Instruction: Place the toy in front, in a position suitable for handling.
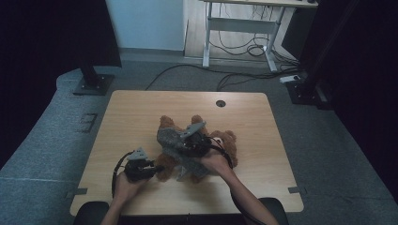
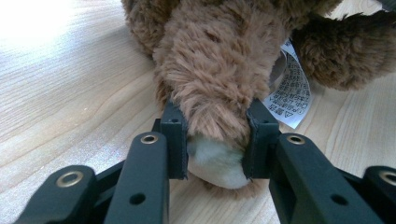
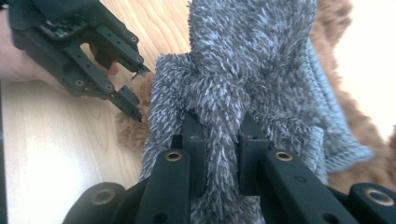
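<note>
Teddy bear (image 1: 225, 140) is being half-hidden at 9 o'clock by grey garment (image 1: 171, 140); left gripper (image 2: 215, 140) jaws are being clamped on its paw, right gripper (image 3: 219, 149) jaws on the garment.

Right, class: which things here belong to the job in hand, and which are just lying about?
In the job:
- bear, paw pinched by left gripper
- grey garment, pinched by right gripper

Lying about:
- table
- floor cables
- far desk frame
</note>
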### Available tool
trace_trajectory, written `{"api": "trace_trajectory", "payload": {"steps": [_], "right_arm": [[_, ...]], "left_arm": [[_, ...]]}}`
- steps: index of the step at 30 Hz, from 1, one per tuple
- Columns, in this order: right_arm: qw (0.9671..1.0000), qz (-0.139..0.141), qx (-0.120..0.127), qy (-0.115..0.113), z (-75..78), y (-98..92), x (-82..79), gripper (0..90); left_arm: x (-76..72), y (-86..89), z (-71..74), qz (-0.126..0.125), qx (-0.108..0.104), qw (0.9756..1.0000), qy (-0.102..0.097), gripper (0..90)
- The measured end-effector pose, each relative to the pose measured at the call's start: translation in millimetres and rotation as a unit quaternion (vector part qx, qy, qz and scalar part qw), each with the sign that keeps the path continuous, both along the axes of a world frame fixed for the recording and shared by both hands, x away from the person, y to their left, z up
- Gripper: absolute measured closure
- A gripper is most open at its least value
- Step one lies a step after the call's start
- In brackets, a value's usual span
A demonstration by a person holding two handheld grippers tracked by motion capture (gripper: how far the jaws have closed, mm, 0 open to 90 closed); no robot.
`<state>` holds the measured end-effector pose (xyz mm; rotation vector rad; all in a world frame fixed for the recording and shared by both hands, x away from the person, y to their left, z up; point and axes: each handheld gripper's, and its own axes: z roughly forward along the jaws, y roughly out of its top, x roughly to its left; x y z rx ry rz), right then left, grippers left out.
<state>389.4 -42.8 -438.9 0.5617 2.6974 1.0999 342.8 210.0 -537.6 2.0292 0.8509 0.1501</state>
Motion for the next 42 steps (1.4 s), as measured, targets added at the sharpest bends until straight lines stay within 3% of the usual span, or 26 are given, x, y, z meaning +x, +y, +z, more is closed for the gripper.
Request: {"api": "trace_trajectory", "payload": {"steps": [5, 10, 24, 35, 42], "right_arm": [[0.9996, 0.013, -0.014, 0.023, -16.5, 9.0, 3.3, 77.2], [0.9987, 0.025, -0.011, 0.043, -25.8, 6.6, 2.6, 77.3], [0.9976, 0.024, -0.025, 0.061, -45.3, -7.8, -6.1, 78.1], [0.9965, -0.004, -0.047, 0.069, -60.9, -33.6, -12.3, 78.0], [0.9956, -0.034, -0.024, 0.084, -65.9, -59.3, -12.2, 77.9]], "left_arm": [[0.1, 0.1, 0.2, 0.0, 0.002, 1.0, 0.001, 66.6], [0.2, 0.2, 0.4, -0.001, 0.003, 1.0, 0.002, 67.2], [0.2, -0.8, 0.8, -0.001, 0.007, 1.0, 0.002, 69.4], [-0.1, -1.2, 0.7, 0.001, 0.004, 1.0, 0.001, 69.8], [0.0, -1.4, 0.6, 0.0, 0.004, 1.0, 0.0, 69.9]]}}
